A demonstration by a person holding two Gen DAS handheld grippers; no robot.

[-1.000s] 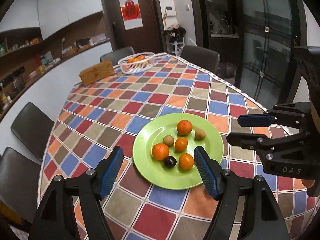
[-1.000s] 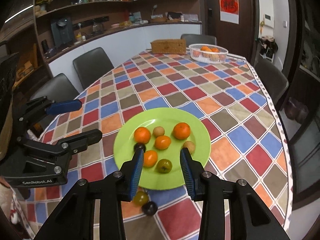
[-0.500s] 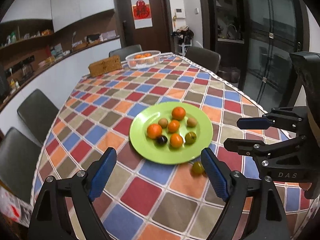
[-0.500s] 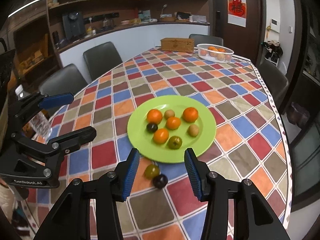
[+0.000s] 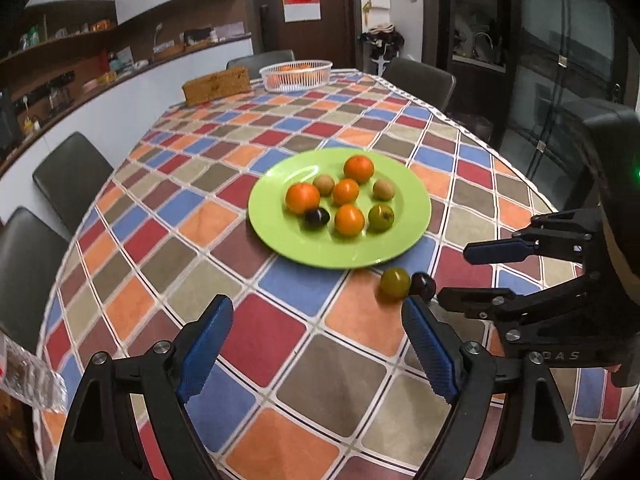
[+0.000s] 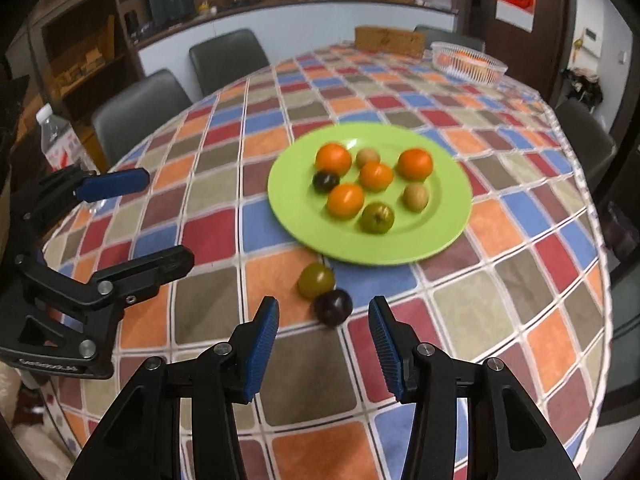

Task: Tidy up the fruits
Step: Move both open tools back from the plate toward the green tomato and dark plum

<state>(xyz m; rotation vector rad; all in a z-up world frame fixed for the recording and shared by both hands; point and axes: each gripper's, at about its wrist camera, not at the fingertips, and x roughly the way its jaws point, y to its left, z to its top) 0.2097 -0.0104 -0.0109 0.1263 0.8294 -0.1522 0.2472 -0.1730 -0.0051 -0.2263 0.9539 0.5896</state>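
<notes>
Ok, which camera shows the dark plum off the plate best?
The right wrist view: the dark plum sits whole, just ahead of the right gripper. In the left wrist view, a finger partly hides it.

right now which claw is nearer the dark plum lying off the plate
Right. The right claw is open with the dark plum just ahead between its fingertips. The left claw is also open but sits off to the plum's left, aimed at bare tablecloth.
</notes>
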